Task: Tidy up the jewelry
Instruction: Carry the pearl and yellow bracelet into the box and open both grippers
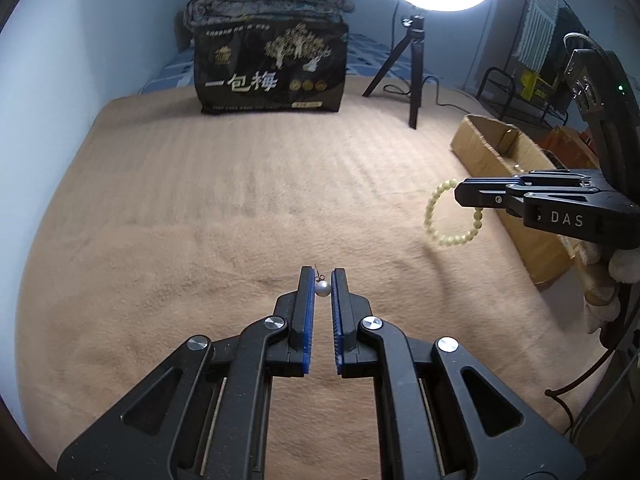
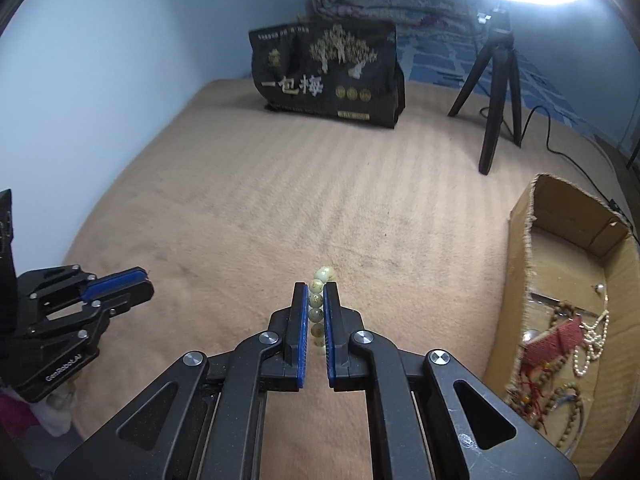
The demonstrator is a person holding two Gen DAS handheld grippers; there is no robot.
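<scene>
I am holding the left gripper [image 1: 322, 276] over the tan blanket [image 1: 224, 208] on the bed, its fingers [image 1: 306, 300] pinching a small pearl earring [image 1: 322, 288] near their tips. I am keeping the right gripper [image 2: 316, 292] off to the right, its fingers [image 2: 299, 320] clamped on a pale bead bracelet [image 1: 444, 216] hanging above the blanket. The cardboard box [image 2: 520, 248] with other jewelry is sitting just right of those fingers.

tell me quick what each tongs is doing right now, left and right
Left tongs: closed on a pearl earring.
Right tongs: closed on a pale bead bracelet, held clear of the blanket.
</scene>
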